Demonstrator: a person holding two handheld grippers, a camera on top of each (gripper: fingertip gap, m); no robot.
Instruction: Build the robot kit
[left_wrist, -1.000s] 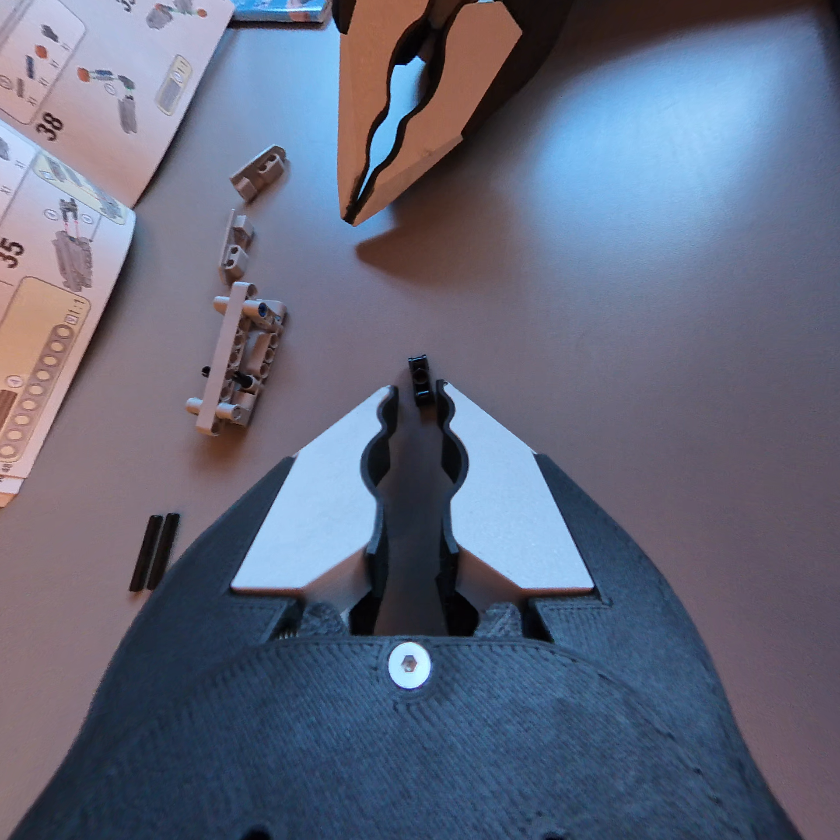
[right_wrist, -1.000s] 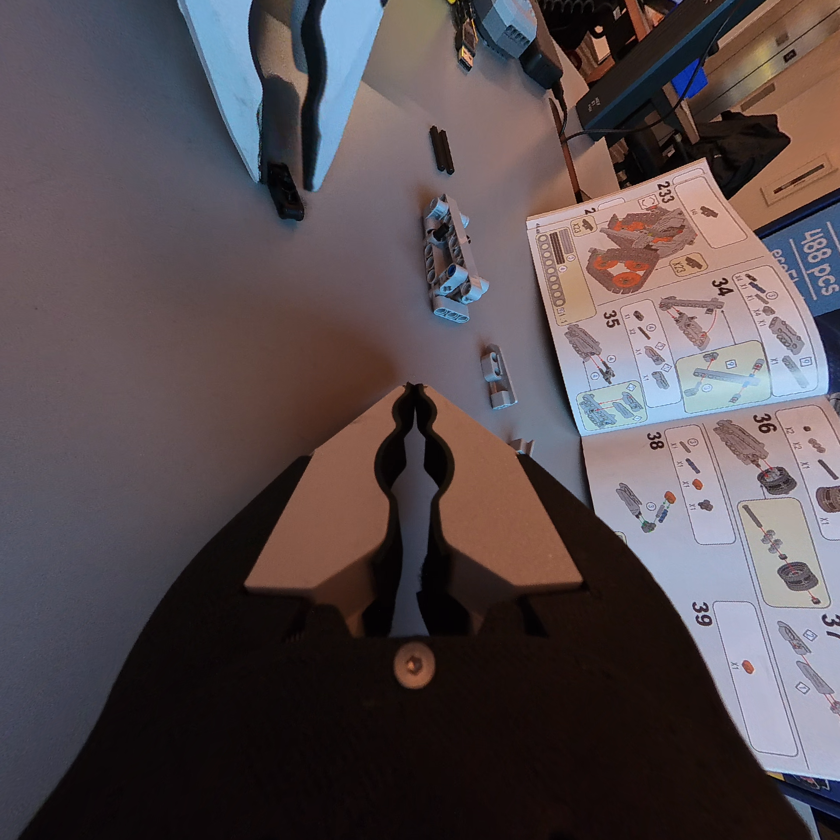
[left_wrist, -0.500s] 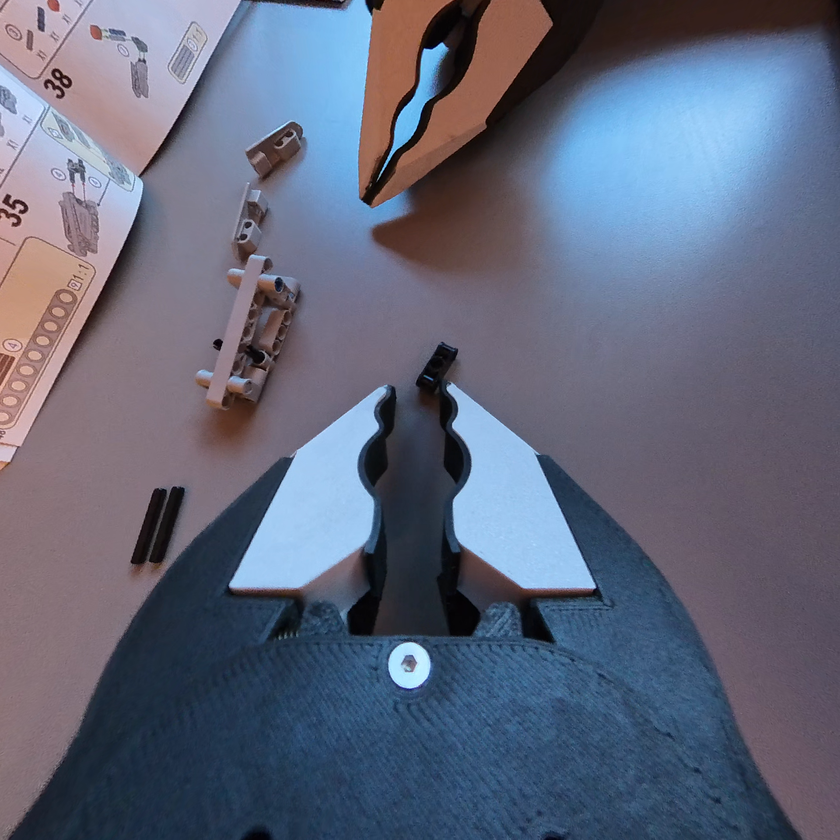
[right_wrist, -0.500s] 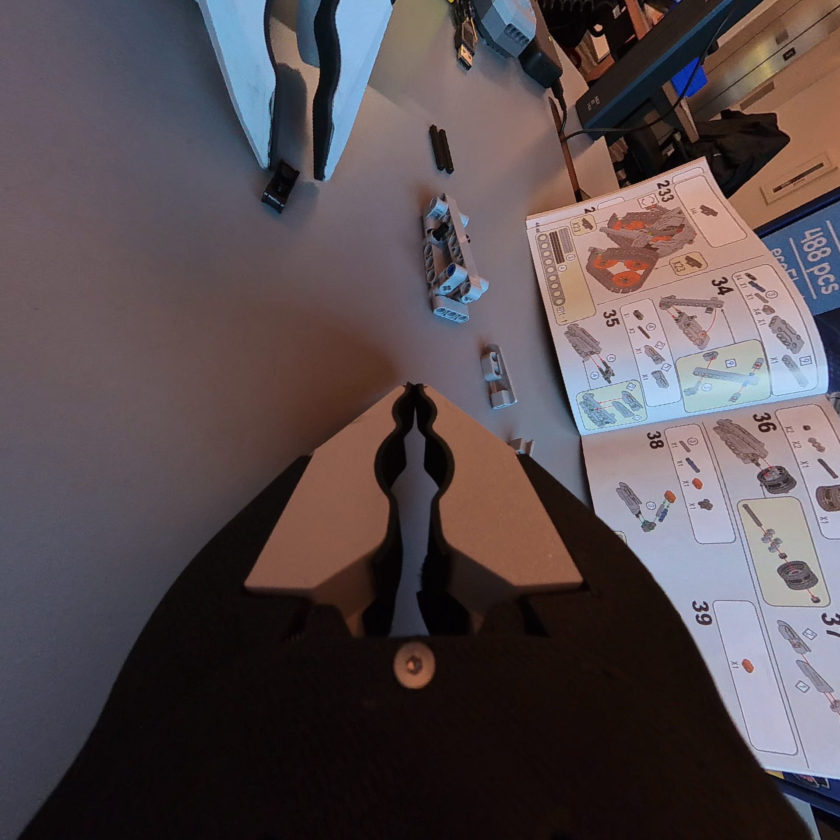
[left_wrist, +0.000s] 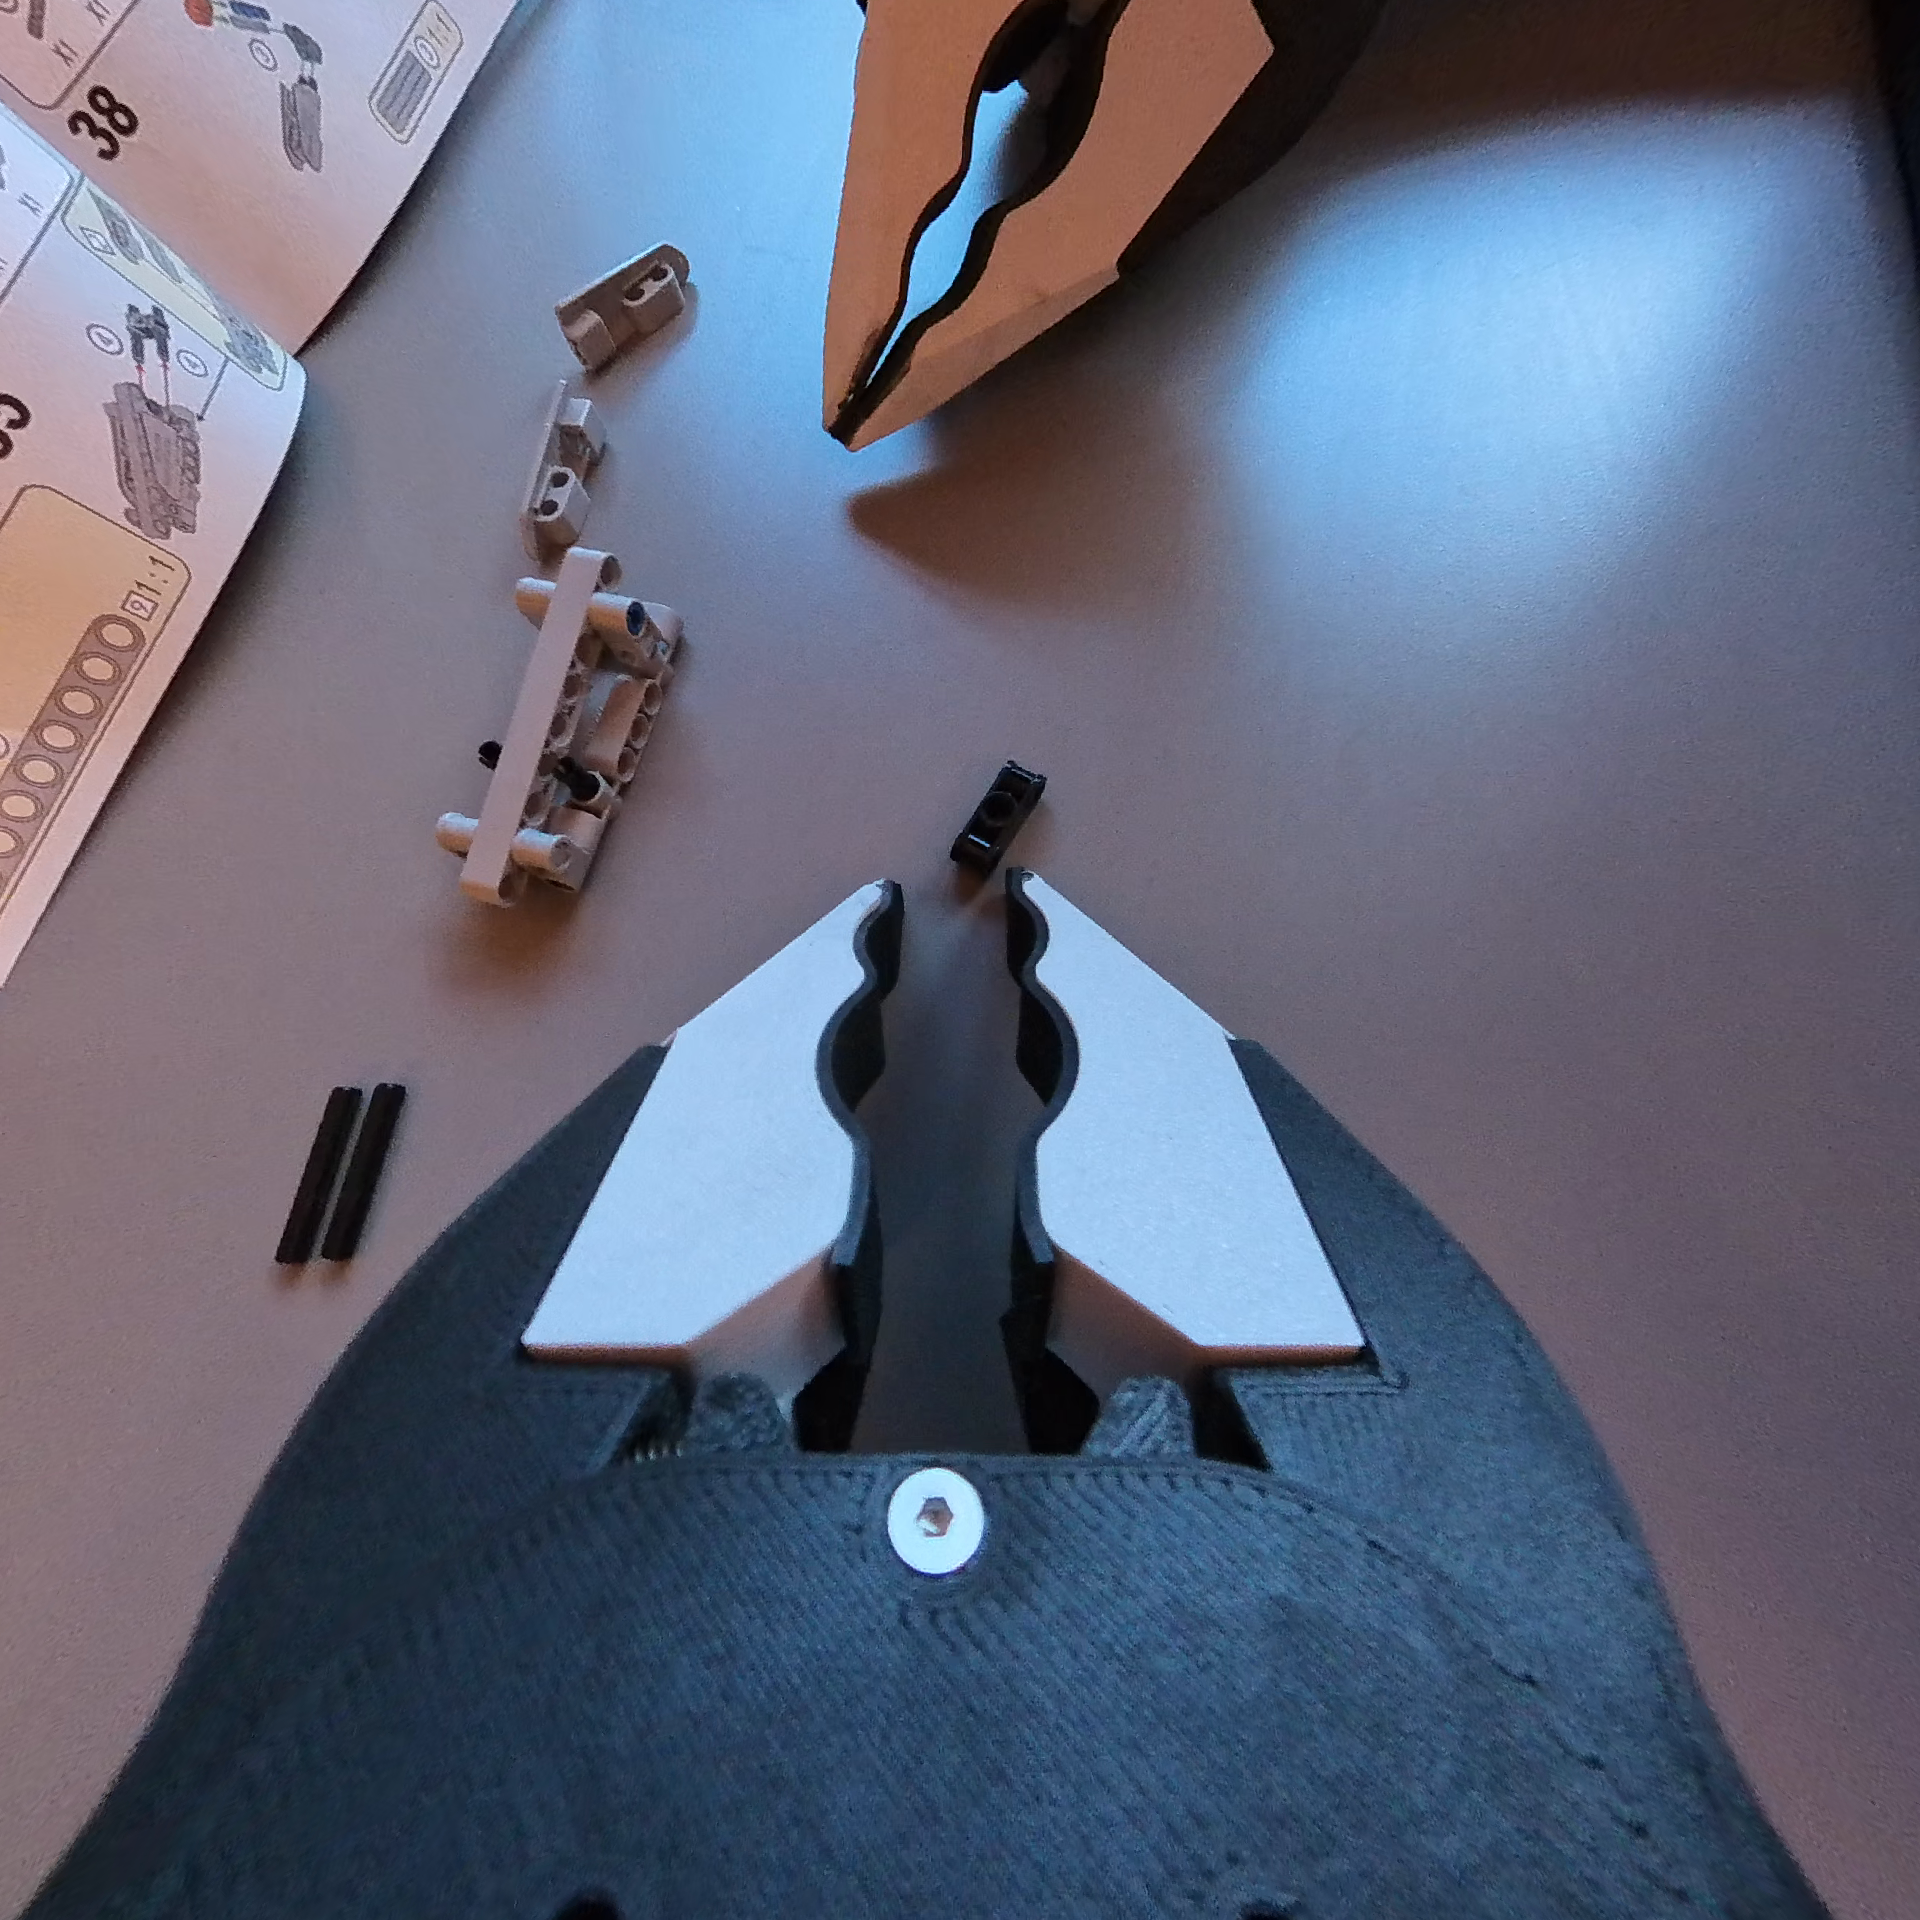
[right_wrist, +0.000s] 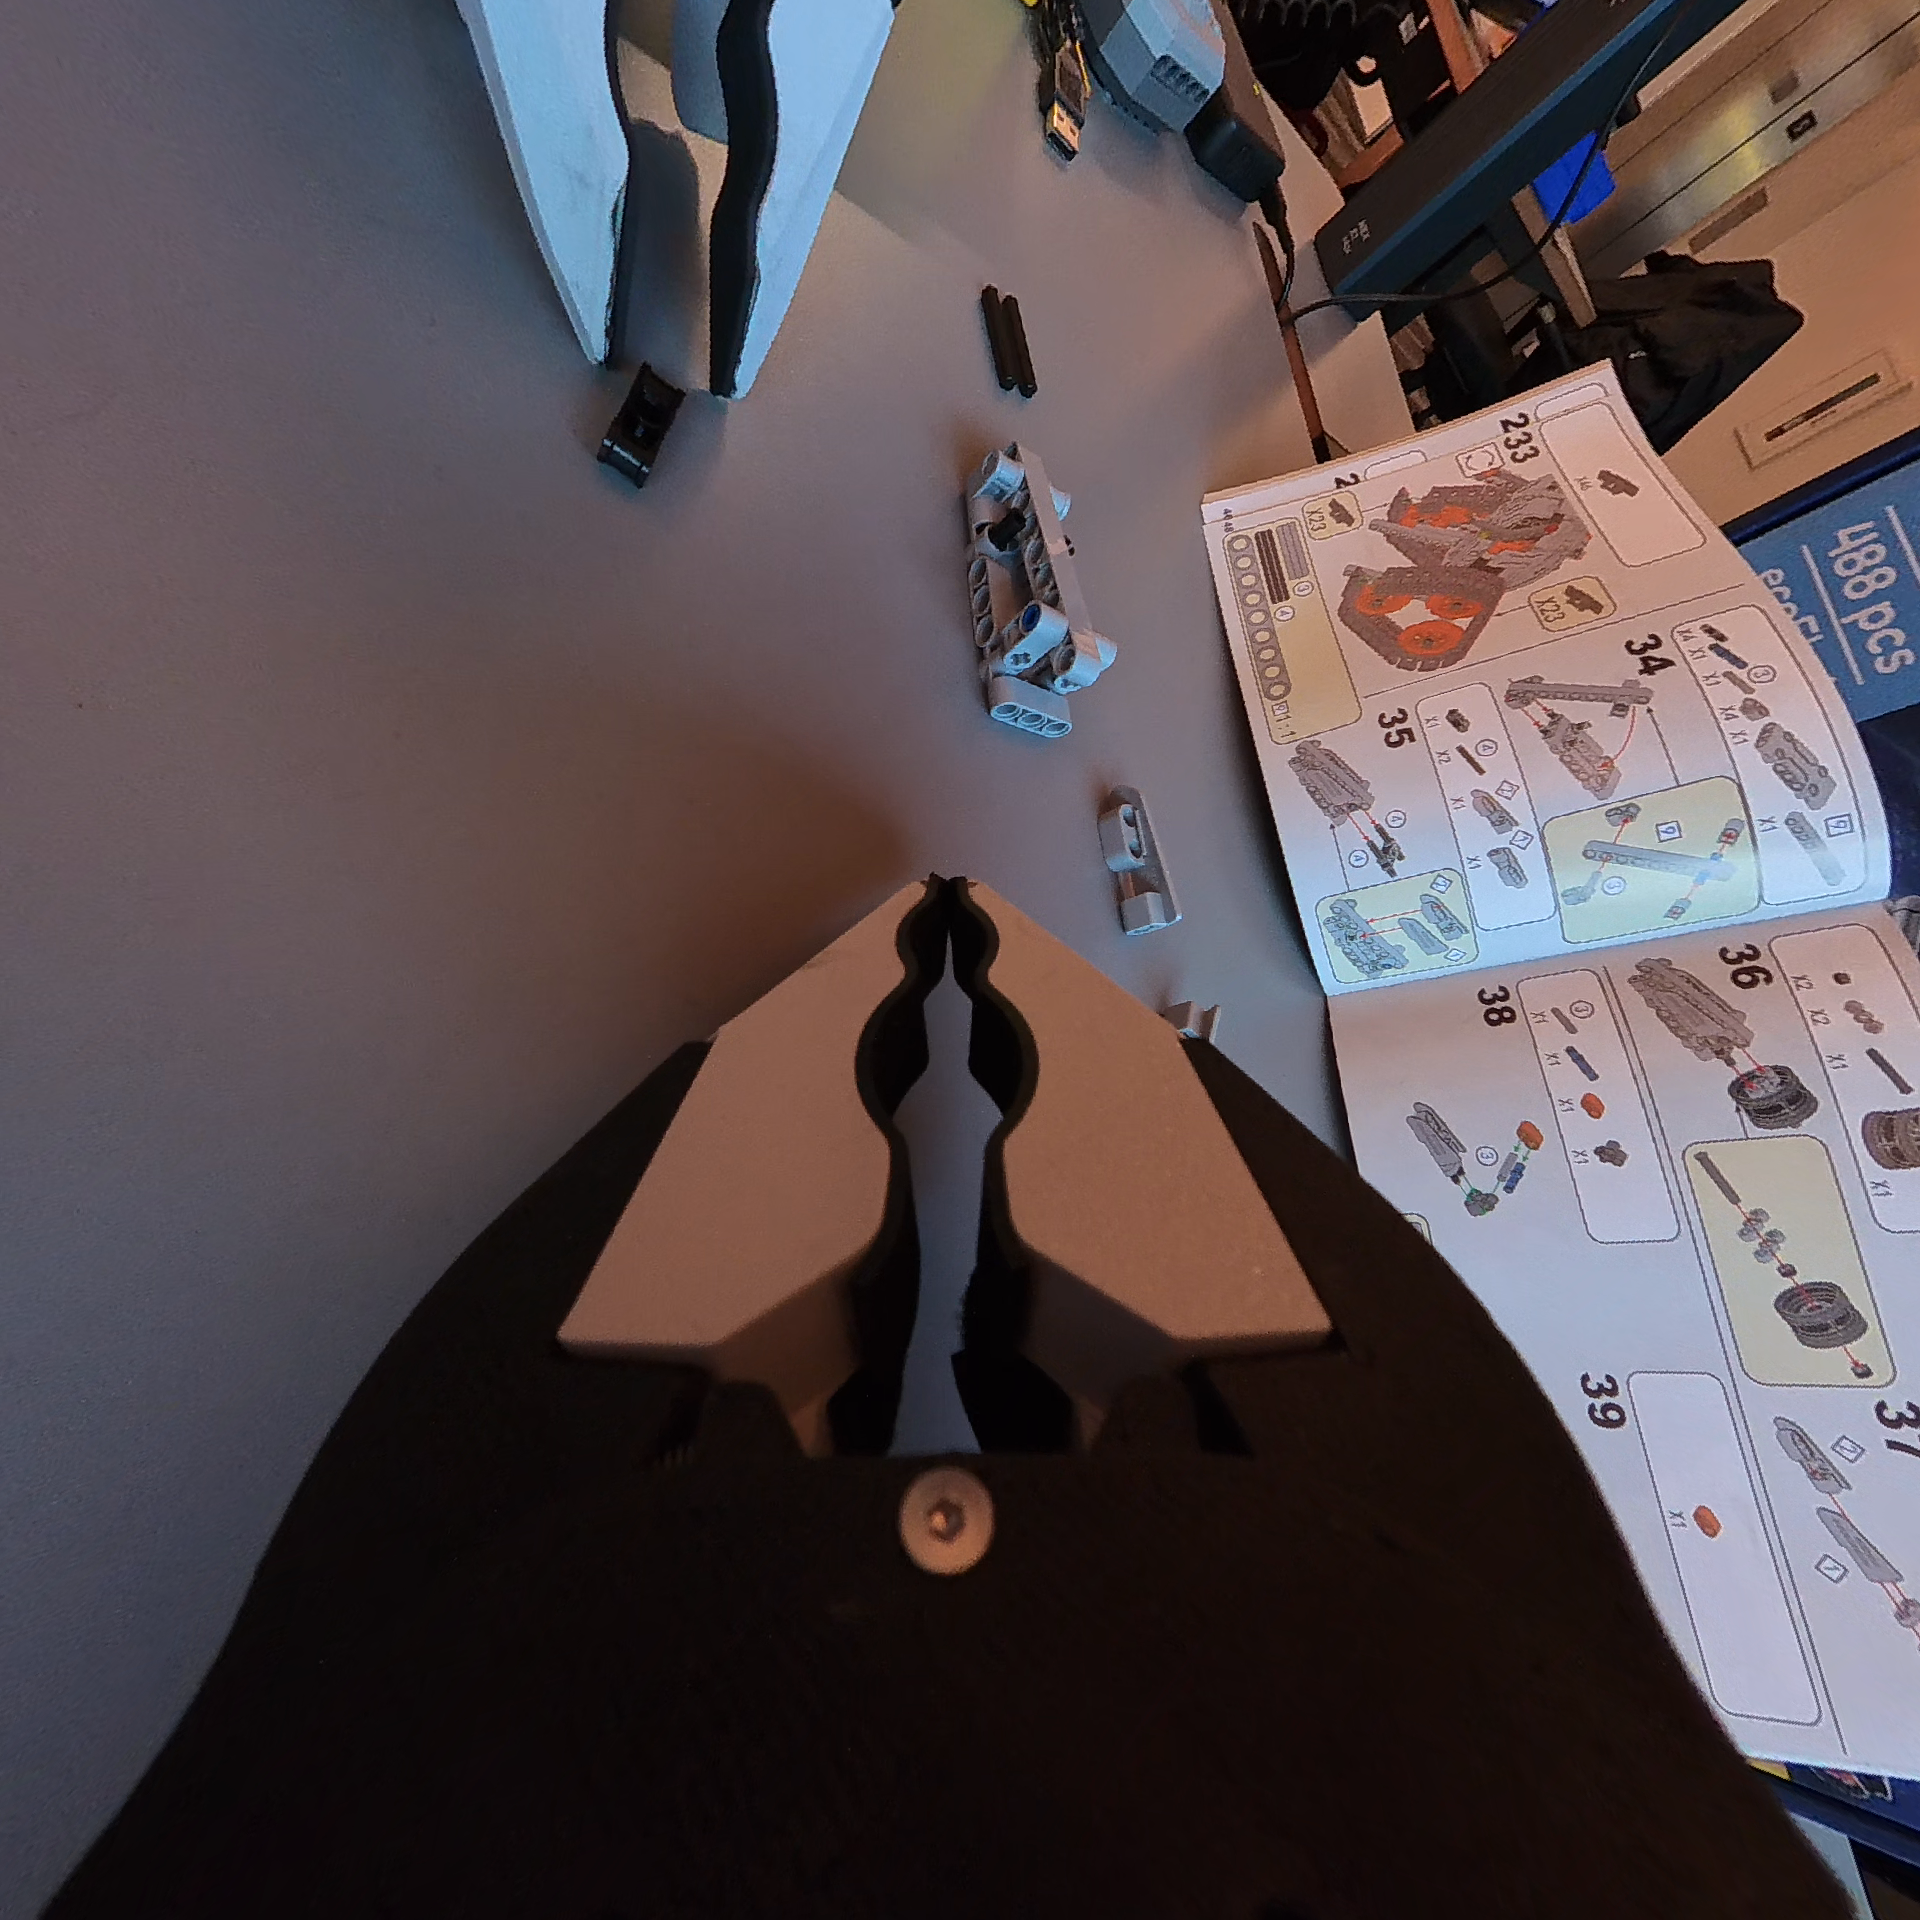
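My left gripper (left_wrist: 954, 883) is open and empty, low over the table. A small black connector piece (left_wrist: 997, 814) lies on the table just beyond its fingertips, tilted, apart from them; it also shows in the right wrist view (right_wrist: 641, 424). My right gripper (right_wrist: 948, 883) is shut and empty, and it shows from the front in the left wrist view (left_wrist: 847, 428). A grey assembled frame of beams (left_wrist: 566, 727) lies to the left of the left gripper and also shows in the right wrist view (right_wrist: 1029, 597).
Two small grey pieces (left_wrist: 623, 304) (left_wrist: 561, 468) lie beyond the frame. Two black axles (left_wrist: 340, 1172) lie side by side at the left. An open instruction booklet (right_wrist: 1579, 935) lies beside the parts, on a blue box (right_wrist: 1860, 582). Cables and a grey block (right_wrist: 1143, 52) sit at the far edge. My hands' fingertips stand some 11 centimeters from each other. From the left gripper's tips to the grey block (right_wrist: 1143, 52) is close to 30 centimeters.
The black connector piece was between the left fingertips a second ago; it has turned and now lies just beyond them. The left gripper has drawn back slightly. The right gripper has stayed shut.
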